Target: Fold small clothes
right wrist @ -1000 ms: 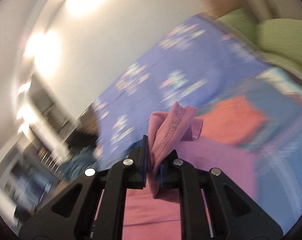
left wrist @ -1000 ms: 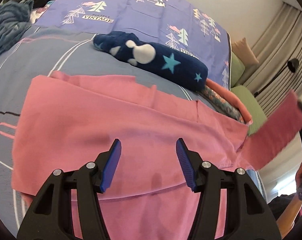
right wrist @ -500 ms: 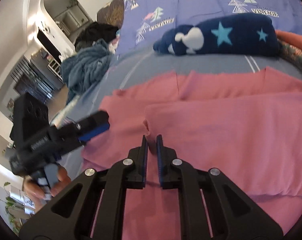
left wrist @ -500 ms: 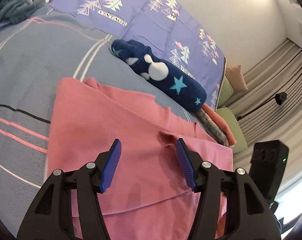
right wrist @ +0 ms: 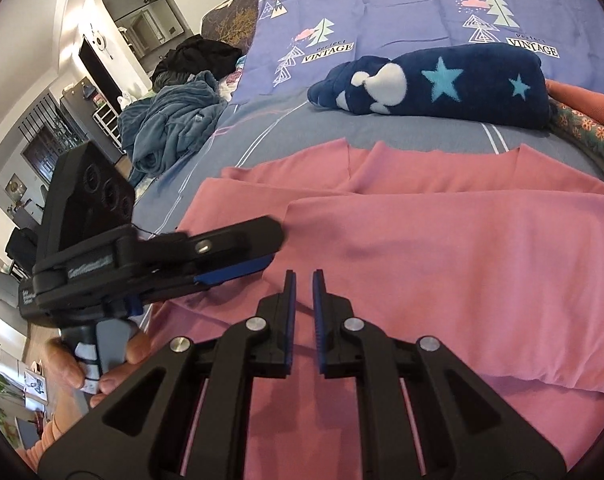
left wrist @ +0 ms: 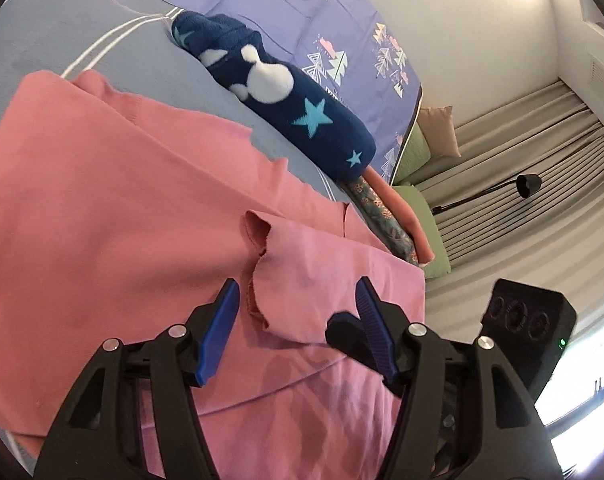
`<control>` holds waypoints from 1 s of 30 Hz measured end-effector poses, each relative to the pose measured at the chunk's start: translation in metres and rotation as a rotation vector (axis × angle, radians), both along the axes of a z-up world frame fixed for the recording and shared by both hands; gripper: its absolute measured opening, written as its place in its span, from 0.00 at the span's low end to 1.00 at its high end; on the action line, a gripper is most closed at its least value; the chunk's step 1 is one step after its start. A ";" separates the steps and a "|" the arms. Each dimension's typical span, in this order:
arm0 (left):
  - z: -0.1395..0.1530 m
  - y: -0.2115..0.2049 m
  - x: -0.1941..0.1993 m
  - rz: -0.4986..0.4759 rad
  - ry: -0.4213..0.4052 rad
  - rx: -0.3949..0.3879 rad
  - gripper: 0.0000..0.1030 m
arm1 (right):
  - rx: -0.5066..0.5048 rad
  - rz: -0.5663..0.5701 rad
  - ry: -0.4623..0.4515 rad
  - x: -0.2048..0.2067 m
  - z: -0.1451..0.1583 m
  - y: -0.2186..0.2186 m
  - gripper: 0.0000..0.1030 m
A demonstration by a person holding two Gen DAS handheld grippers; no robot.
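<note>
The right gripper [right wrist: 303, 280] has swung down and let go of the sleeve, which now lies folded across the pink garment [right wrist: 442, 264]; its jaws are nearly closed on nothing. The left gripper [left wrist: 296, 304] hangs over the fold, jaws opening and empty. The garment lies lengthwise along the bed's [right wrist: 402, 136] near edge, before a navy bundle [right wrist: 454, 84].

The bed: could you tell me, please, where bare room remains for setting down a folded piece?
Free: grey striped sheet between pink garment and crumpled blue robe. Crowded: star-patterned navy fleece roll and floral fabric beyond.
</note>
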State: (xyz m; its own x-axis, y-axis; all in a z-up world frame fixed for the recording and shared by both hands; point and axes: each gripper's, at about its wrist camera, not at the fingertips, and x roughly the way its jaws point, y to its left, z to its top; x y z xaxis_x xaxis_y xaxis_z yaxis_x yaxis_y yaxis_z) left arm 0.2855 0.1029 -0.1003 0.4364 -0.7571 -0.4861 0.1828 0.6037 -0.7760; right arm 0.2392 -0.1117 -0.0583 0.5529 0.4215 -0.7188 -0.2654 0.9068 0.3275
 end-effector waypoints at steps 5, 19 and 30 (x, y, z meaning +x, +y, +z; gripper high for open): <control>0.002 -0.011 0.005 -0.015 -0.031 -0.004 0.45 | -0.137 0.032 -0.047 -0.012 -0.001 0.005 0.24; 0.098 0.051 -0.048 0.160 -0.334 0.012 0.00 | -0.219 -0.361 -0.132 -0.084 0.026 -0.141 0.61; 0.083 0.085 -0.040 0.264 -0.270 0.117 0.00 | -0.322 -0.370 -0.010 -0.087 -0.006 -0.160 0.73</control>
